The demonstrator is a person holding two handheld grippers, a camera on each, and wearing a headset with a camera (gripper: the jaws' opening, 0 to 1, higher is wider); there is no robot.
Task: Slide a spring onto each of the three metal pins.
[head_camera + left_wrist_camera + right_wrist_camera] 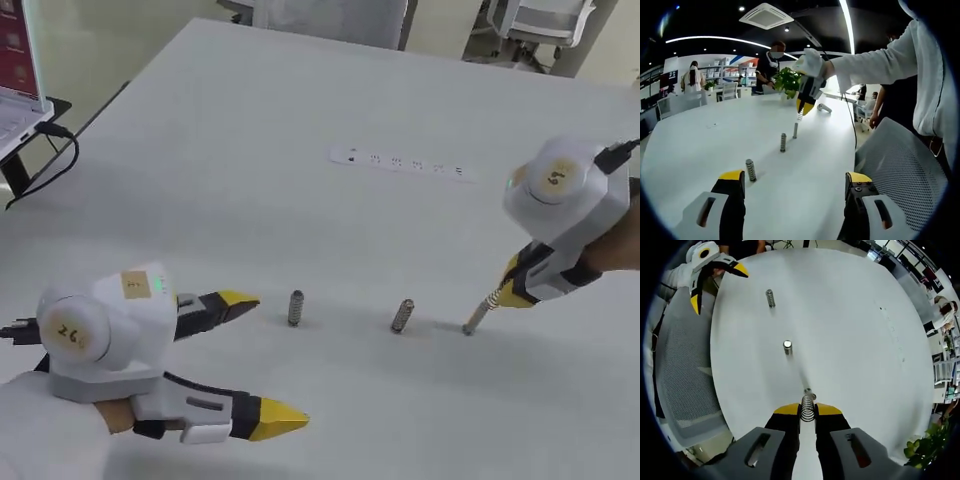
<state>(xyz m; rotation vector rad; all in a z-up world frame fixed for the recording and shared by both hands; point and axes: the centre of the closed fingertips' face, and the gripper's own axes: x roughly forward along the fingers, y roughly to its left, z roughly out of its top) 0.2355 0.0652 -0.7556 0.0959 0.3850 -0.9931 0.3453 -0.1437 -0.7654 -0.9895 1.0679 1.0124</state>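
Three short metal pins stand in a row on the white table (300, 180). The left pin (296, 308) and the middle pin (402, 316) each wear a spring. My right gripper (507, 292) is shut on a third spring (490, 303), held slanted, its lower end at the top of the right pin (469, 326). In the right gripper view the spring (807, 407) sits between the shut jaws (808, 410), just behind the pin (809, 391). My left gripper (262, 358) rests open near the left pin, holding nothing; its own view looks along the row (783, 142).
A white power strip (405, 163) lies flat farther back on the table. A laptop (15, 70) with a black cable sits off the far left edge. Office chairs (540, 25) stand beyond the far side. People stand in the background (771, 60).
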